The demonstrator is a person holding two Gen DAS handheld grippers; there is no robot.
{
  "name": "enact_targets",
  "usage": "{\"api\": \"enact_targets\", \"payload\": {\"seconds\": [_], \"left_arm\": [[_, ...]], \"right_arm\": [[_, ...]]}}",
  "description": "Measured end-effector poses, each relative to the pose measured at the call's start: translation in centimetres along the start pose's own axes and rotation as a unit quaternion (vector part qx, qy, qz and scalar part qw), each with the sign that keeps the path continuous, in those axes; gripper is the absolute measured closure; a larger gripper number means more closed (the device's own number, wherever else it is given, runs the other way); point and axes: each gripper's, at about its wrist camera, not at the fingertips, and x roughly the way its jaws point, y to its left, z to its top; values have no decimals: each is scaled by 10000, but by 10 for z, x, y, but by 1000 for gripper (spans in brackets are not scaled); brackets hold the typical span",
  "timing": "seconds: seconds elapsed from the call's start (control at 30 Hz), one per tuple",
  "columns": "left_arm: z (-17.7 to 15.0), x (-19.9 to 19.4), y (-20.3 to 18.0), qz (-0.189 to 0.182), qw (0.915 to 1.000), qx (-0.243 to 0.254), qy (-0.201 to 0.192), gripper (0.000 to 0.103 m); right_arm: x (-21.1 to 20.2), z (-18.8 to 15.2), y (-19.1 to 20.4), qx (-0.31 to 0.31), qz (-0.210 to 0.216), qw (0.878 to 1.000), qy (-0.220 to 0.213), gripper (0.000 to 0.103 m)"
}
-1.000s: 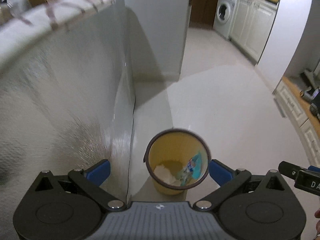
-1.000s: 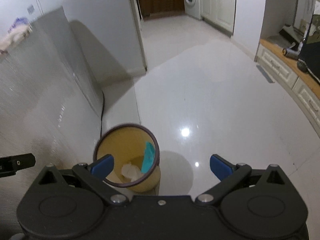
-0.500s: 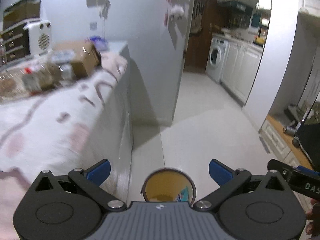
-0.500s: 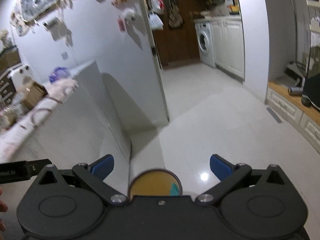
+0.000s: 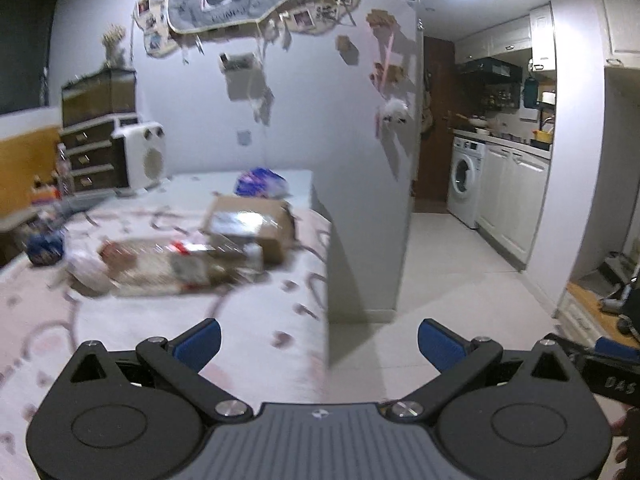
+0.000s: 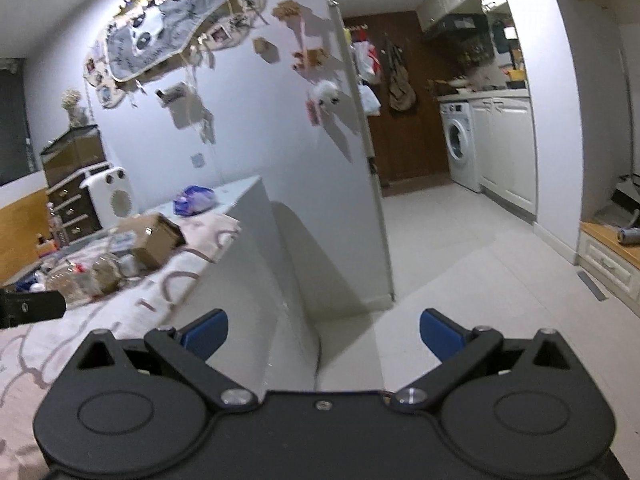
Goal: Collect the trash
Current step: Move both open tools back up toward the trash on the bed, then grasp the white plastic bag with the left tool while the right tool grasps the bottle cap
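My left gripper (image 5: 319, 342) is open and empty, raised over the near right corner of a table (image 5: 248, 320) with a pink-patterned cloth. On the table lie a clear wrapper with brown contents (image 5: 160, 266), a cardboard box (image 5: 250, 226) and a purple-blue bag (image 5: 260, 182). My right gripper (image 6: 323, 334) is also open and empty, held beside the table's right side panel (image 6: 256, 272) above the floor. The same cardboard box (image 6: 154, 238) and purple bag (image 6: 196, 199) show at the left of the right wrist view. The yellow bin is out of sight.
A white partition wall (image 5: 360, 160) stands just behind the table's far right corner. Pale tiled floor (image 6: 460, 264) runs to a washing machine (image 6: 458, 146) and white cabinets. A white heater (image 5: 142, 156) and dark drawers (image 5: 92, 156) sit at the table's far left. The other gripper's tip (image 5: 612, 364) shows at right.
Both grippers have tilted up from the yellow bin on the floor to the tabletop and room. The bin has slid below both views. Both stay open.
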Motion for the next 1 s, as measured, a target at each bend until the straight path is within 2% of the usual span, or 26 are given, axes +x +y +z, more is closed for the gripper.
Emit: {"api": "enact_targets", "payload": {"seconds": [0.17,0.37,0.57,0.8,1.0], "left_arm": [[14,-4,22,242,9988,389,-152,0],[33,7,65,478,9969,499,-367,0],[53,41,134,549,9973,230,-440,0],[68,102,233,685,9967,-367,-249,0],[60,163,311,767,9924,-959,80,0]], "right_arm": [[4,7,21,134,328,9993,-77,0],[17,13,51,71,283,9995,144,0],[26,11,71,95,770,9970,75,0],[46,7,91,132,879,9960,77,0],[71,6,109,-30,1041,9945,64,0]]}}
